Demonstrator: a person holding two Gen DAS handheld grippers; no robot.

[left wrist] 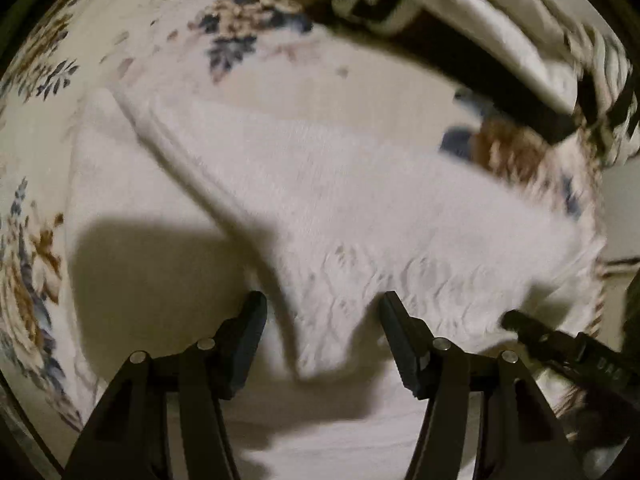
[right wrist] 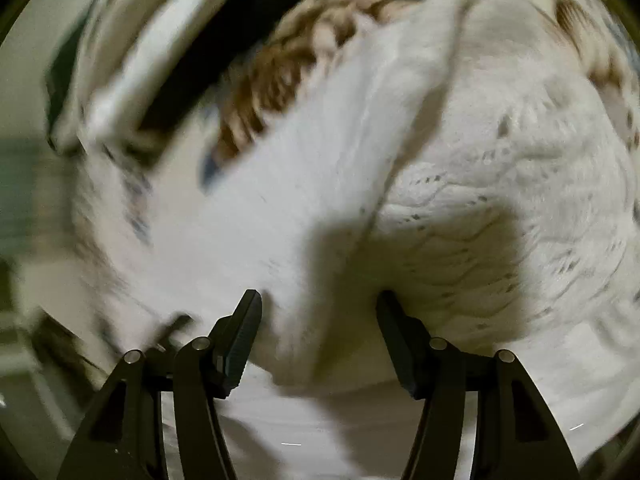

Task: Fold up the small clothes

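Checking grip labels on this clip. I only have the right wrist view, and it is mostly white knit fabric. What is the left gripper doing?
Observer: The left gripper is open. A corner of the white knitted garment lies between its fingers, unpinched.
Operator: What's under the garment?
Observer: A cream cloth printed with blue and brown flowers, showing bare to the garment's left.
Operator: Is the garment lying flat?
Observer: No, a raised fold ridge crosses it diagonally.
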